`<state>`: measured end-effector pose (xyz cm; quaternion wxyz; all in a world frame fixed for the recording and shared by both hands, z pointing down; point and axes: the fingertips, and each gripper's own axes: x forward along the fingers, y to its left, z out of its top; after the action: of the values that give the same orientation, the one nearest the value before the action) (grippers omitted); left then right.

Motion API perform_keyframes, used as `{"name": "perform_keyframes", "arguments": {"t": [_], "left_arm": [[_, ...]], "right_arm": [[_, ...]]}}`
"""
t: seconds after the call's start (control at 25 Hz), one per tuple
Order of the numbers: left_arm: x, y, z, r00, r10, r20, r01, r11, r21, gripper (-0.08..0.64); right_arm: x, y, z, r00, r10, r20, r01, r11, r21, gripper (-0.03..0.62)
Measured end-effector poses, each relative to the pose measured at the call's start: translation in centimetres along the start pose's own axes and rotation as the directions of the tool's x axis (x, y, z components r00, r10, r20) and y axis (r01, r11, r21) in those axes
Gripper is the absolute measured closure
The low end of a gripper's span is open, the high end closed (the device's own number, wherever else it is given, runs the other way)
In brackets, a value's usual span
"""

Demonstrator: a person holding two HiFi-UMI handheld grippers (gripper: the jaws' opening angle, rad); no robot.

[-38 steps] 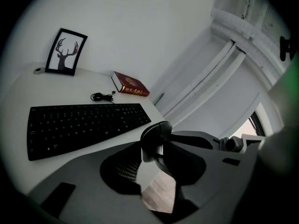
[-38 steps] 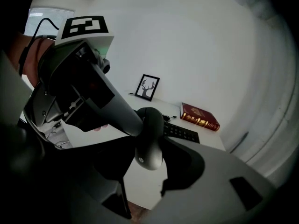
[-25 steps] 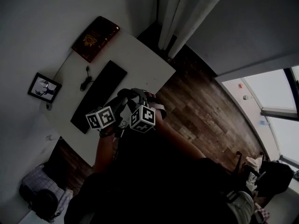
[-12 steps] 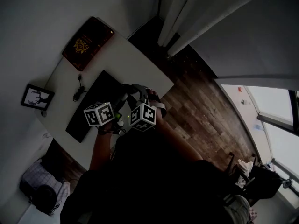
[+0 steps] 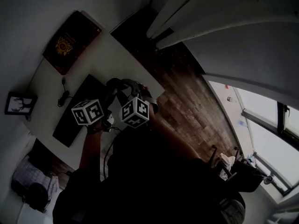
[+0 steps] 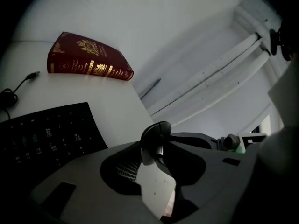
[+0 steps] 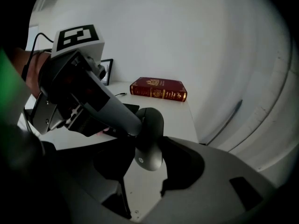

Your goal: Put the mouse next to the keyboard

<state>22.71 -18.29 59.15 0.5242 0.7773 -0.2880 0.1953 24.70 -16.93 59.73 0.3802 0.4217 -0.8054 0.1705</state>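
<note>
To the left of the left gripper's jaws lies the black keyboard, flat on the white desk. Its near corner is just beside the left jaw, and a red book sits farther off, beyond the jaw tips. The jaws look clenched on the mouse at their very tips; from here it shows edge-on, a narrow dark hump that fills the gap.

The right gripper has the same mouse between its jaws, which press on its two flanks. One grey finger of the left gripper reaches in from the left and meets the mouse near its front. By my reading both tools have hold of it at once.

The mouse's long axis runs along the right gripper's jaws. Its logo end points back toward that gripper's body, and its front points away, roughly toward the book and leaning a little right.

As for progress, the mouse is in hand and already close to the keyboard's right end, with bare desk showing below and ahead of the jaws. What is left, I judge, is the placing itself — bringing it flat onto the desk beside the keyboard and letting go with both tools. No view shows its underside, so I cannot tell whether it already touches the desk.
</note>
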Motion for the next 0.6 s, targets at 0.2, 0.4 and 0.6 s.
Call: {"name": "perform_keyframes", "arguments": {"t": [0.2, 0.4, 0.6], "left_arm": [[1.2, 1.4, 1.7, 1.000, 0.018, -0.006, -0.018, 1.000, -0.015, 0.419], [1.8, 2.4, 3.3, 0.999, 0.012, 0.033, -0.010, 0.998, -0.069, 0.419], [1.7, 3.8, 4.2, 0.997, 0.038, 0.074, -0.030, 0.994, -0.109, 0.420]], "right_arm": [[1.9, -1.4, 0.6, 0.998, 0.044, -0.035, -0.041, 0.996, 0.073, 0.394], [3.4, -2.4, 1.6, 0.994, 0.084, -0.065, -0.080, 0.995, 0.063, 0.394], [4.5, -2.7, 2.5, 0.993, 0.105, -0.060, -0.099, 0.991, 0.089, 0.394]]}}
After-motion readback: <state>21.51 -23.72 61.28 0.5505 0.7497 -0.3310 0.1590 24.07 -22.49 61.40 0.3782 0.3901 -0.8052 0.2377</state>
